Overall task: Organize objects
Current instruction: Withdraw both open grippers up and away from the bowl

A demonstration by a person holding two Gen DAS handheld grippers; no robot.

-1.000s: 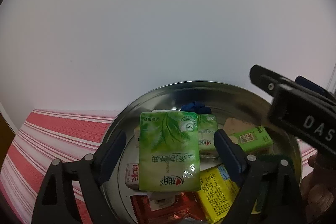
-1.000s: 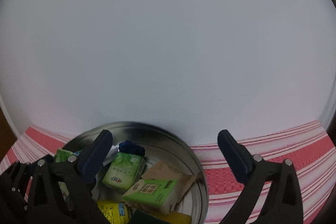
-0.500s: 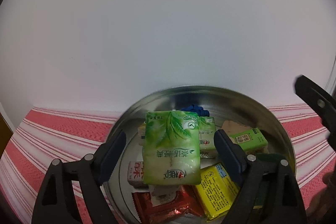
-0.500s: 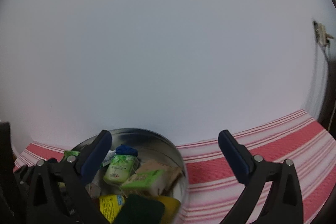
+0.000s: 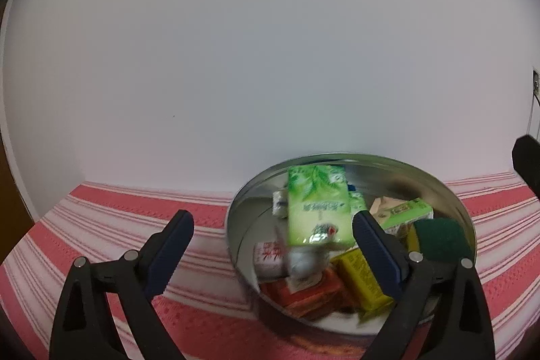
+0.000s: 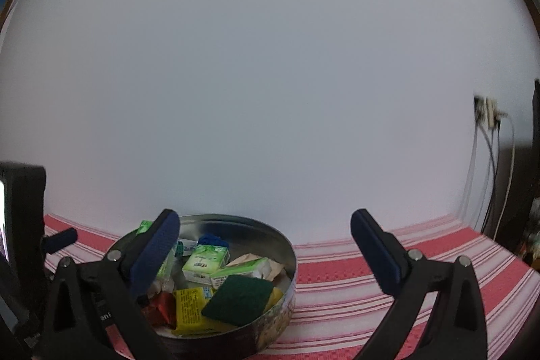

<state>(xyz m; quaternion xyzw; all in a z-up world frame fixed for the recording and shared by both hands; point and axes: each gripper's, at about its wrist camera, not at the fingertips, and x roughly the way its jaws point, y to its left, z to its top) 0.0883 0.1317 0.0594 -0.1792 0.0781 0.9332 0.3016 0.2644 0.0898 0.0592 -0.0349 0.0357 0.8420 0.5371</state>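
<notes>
left gripper [image 5: 271,242]: bare striped cloth [image 5: 189,218] between jaws | round tin [image 5: 236,225] wall and heaped packets block at right jaw | right gripper [image 6: 265,245]: tin [image 6: 290,262] behind left jaw; striped cloth [image 6: 337,262] open between jaws

We look from the left wrist camera forward along its open fingers [image 5: 175,245], low over the striped cloth [image 5: 135,211], facing the white wall [image 5: 270,56], with the round tin [image 5: 465,218] close and off to our right. From the right wrist camera we face the same wall, a little farther back, with the tin [image 6: 290,262] at lower left. Both views share the tin, the green sponge [image 5: 442,238] [image 6: 236,297], cloth [image 6: 371,258] and wall [image 6: 270,73].
</notes>
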